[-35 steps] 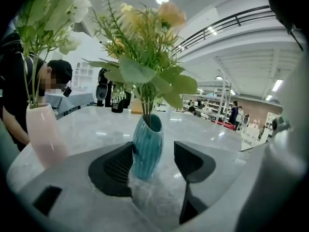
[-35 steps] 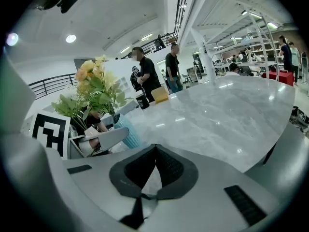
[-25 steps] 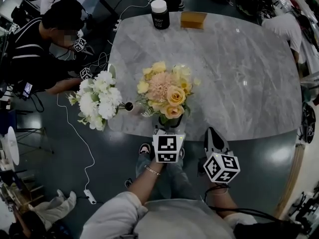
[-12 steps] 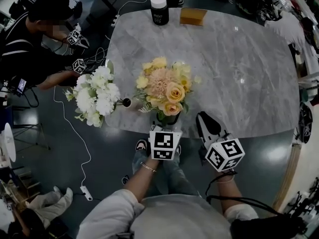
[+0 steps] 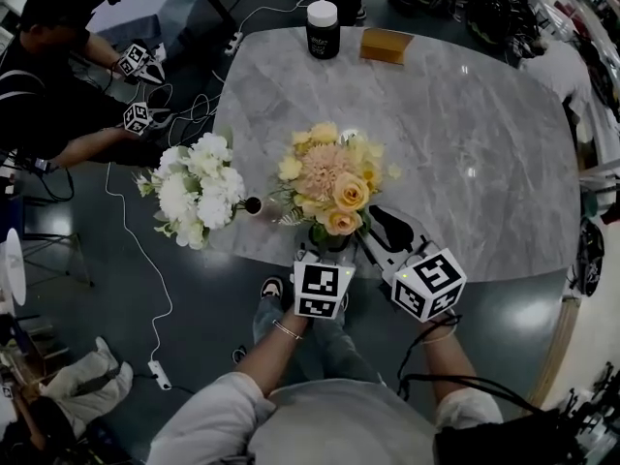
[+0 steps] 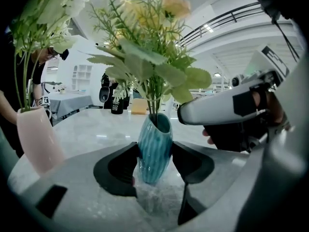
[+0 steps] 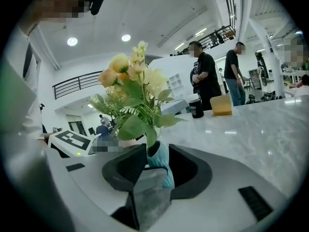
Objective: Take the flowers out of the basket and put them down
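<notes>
Grey marble table (image 5: pixel 484 134), seen from above. A bunch of yellow and peach flowers (image 5: pixel 331 177) stands upright in a teal ribbed vase (image 6: pixel 154 129) at the table's near edge, stems down in the vase mouth. The vase foot is hidden behind the gripper bodies, so I cannot tell whether it rests on the table.

Left gripper (image 6: pixel 155 151): comes at the vase from the near side. Its jaws have just been closing and are now around the vase belly, one pad touching each side, so it is gripping the vase.

Right gripper (image 7: pixel 158 158): comes in from the right, just beside the left one. Its jaws have just been opening and stand apart, with the vase neck and lower leaves in the gap. No firm press on the vase shows from either pad.

To the left, white flowers (image 5: pixel 197 194) in a pale pink vase (image 6: pixel 36 139) stand at the table's left edge, near the yellow bunch but apart from it.

At the far edge stand a black jar with a white lid (image 5: pixel 323 29) and a tan box (image 5: pixel 387 45) just beside it, both well apart from the flowers.

Another person (image 5: pixel 48 95) stands off the table's left side. A cable and power strip (image 5: pixel 155 374) lie on the floor.
</notes>
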